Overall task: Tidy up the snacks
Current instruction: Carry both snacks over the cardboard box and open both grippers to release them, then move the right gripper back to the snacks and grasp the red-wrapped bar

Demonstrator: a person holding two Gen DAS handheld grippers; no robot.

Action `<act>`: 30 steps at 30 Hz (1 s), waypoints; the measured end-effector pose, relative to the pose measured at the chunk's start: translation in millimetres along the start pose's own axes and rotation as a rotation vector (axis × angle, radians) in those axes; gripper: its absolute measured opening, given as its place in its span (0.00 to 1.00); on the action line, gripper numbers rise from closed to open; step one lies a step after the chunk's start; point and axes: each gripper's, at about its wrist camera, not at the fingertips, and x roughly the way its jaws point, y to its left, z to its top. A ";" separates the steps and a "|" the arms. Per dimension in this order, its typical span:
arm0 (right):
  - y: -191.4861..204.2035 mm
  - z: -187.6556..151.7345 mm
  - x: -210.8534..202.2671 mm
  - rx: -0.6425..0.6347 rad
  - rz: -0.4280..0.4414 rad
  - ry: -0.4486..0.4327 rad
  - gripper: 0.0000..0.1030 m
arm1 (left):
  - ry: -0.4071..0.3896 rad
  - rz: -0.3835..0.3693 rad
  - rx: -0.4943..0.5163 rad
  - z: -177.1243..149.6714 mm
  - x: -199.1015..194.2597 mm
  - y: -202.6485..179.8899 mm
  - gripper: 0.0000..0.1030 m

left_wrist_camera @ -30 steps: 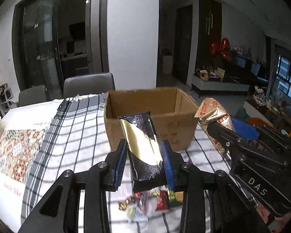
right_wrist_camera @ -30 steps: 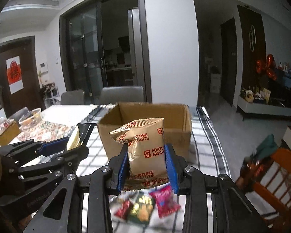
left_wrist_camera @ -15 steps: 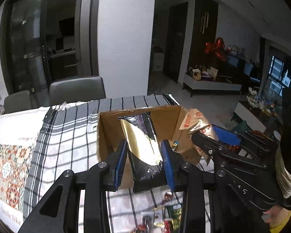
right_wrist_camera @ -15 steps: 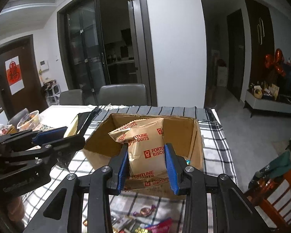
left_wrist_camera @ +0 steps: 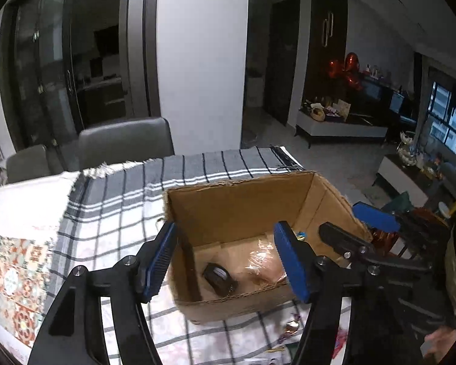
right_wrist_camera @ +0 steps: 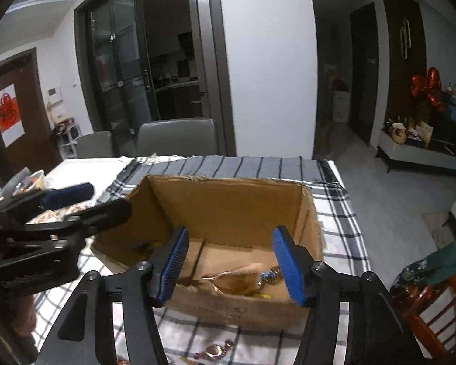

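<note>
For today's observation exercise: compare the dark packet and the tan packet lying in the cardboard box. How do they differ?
Colour: the dark packet is black; the tan packet is pale golden brown.
Size: the dark packet looks smaller than the tan packet.
Place: in the left wrist view the dark packet lies left of the tan packet.
Both rest on the floor of the cardboard box, held by neither gripper.

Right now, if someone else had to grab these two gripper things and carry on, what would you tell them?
Left gripper: jaws opening, nothing between them, above the cardboard box.
Right gripper: jaws opening, also empty, over the same box.
In the box: a black packet, a tan biscuit packet and a few small sweets.
Left to do: wrapped candies lie on the checked cloth in front of the box; collect them next.
</note>
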 end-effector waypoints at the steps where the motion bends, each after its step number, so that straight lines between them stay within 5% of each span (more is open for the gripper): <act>1: 0.3 -2.3 -2.8 0.000 -0.005 -0.003 0.57 | -0.007 0.010 0.007 -1.9 -3.4 0.9 0.68; 5: 4.3 -14.4 -24.3 -0.002 -0.044 -0.032 0.57 | -0.036 0.058 0.030 -16.5 -23.7 0.7 0.73; 15: 35.2 -65.3 -78.3 0.000 -0.071 -0.049 0.57 | -0.046 0.007 0.033 -66.8 -76.0 4.2 0.75; 30: 61.4 -138.2 -97.4 0.057 -0.042 0.027 0.57 | 0.081 -0.045 0.078 -148.8 -90.9 9.0 0.65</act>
